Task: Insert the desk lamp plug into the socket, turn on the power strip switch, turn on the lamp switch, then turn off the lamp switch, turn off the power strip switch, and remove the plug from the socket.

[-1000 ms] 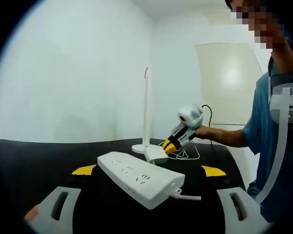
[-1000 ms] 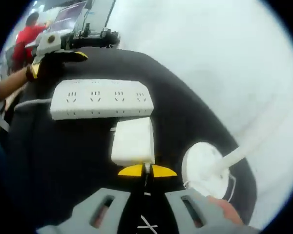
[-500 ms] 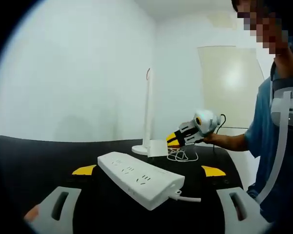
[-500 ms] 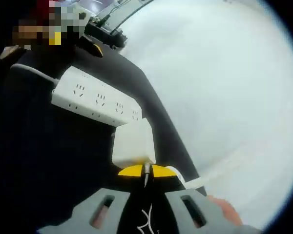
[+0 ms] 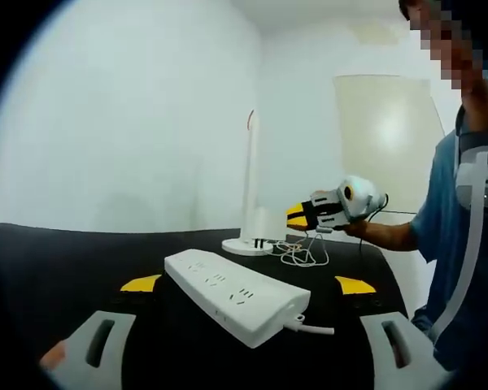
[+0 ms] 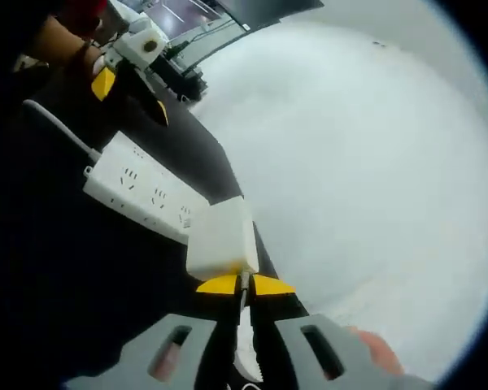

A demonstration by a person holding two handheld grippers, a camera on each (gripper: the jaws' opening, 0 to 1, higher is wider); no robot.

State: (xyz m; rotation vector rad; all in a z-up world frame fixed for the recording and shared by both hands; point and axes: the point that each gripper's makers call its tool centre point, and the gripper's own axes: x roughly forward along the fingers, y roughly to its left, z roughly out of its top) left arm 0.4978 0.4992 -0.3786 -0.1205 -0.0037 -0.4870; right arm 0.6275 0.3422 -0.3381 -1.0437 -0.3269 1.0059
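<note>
The right gripper (image 6: 242, 284), closed on the plug (image 6: 220, 241) at centre frame, should square its prongs over 1 socket of the strip (image 6: 138, 197) before pressing. The left gripper (image 5: 248, 283), wide open and empty, could steady the strip.

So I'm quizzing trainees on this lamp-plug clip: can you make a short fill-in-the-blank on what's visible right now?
1. The right gripper is shut on the white ____ adapter.
2. The power strip lies on a ____ tabletop.
3. The lamp's round base stands ____ the power strip, seen from the left gripper view.
4. The left gripper jaws are ____.

Missing words: plug; black; behind; open
</note>
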